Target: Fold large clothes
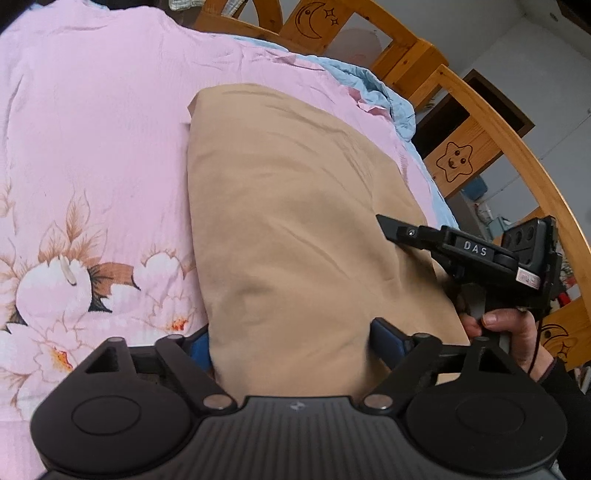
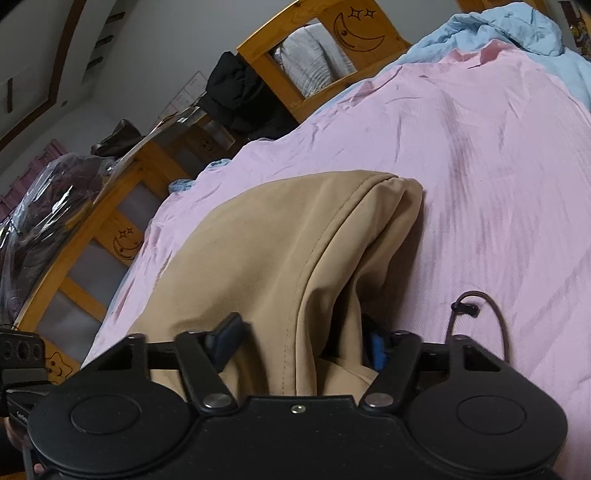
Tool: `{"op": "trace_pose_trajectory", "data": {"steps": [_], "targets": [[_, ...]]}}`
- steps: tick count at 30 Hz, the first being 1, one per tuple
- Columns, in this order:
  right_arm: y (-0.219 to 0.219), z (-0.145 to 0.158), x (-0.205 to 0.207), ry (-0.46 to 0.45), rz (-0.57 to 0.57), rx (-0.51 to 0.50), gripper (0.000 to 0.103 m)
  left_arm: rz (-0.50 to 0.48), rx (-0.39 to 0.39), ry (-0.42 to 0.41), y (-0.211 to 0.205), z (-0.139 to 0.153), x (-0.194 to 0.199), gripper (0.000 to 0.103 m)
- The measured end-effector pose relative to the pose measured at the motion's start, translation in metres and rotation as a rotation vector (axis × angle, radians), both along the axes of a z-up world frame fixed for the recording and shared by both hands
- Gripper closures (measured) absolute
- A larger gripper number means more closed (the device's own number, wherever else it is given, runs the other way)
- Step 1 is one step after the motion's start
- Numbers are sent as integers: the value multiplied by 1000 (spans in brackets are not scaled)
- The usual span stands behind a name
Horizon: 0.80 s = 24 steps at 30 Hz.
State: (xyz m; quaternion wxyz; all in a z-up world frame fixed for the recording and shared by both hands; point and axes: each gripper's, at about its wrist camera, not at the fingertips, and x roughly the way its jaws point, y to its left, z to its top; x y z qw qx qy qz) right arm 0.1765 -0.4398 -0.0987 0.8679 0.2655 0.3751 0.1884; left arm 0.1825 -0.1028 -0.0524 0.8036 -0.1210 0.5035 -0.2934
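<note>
A tan garment (image 1: 295, 206) lies folded in a long strip on the pink floral bedsheet (image 1: 92, 147). My left gripper (image 1: 291, 343) is open, its blue-padded fingers wide apart on either side of the garment's near end. My right gripper (image 2: 299, 343) is open too, its jaws straddling a raised fold of the same tan garment (image 2: 295, 240), whose stitched edge runs between them. In the left wrist view the right gripper (image 1: 391, 229) rests over the garment's right edge, held by a hand (image 1: 513, 332).
A wooden bed rail (image 1: 491, 110) with moon and star carvings runs along the right. A blue blanket (image 2: 517, 29) is bunched at the far end of the bed. Dark clothes (image 2: 240, 92) and plastic-wrapped items (image 2: 44, 195) hang over the rail.
</note>
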Motion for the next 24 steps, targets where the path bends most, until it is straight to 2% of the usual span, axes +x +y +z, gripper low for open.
{"op": "trace_pose_trajectory", "data": {"steps": [1, 3, 6, 9, 12, 17, 21, 24], "targets": [[0, 0, -2, 0, -10, 11, 56, 0, 14, -7, -3, 3, -1, 20], [0, 3, -6, -1, -24, 29, 74, -7, 51, -21, -11, 10, -1, 23], [4, 13, -13, -12, -48, 18, 82, -9, 61, -35, -15, 19, -3, 28], [6, 26, -25, -15, -87, 41, 85, -1, 25, -33, -9, 26, -3, 31], [16, 46, -36, -43, -86, 2, 85, 10, -19, -20, 2, 31, -5, 32], [39, 72, -43, -91, -92, -14, 85, 31, -42, -51, 27, 47, -7, 33], [65, 94, -30, -138, -72, -16, 85, 64, -36, -100, 52, 69, 3, 33], [89, 110, -3, -162, -44, -29, 85, 108, -18, -138, 70, 84, 19, 33]]}}
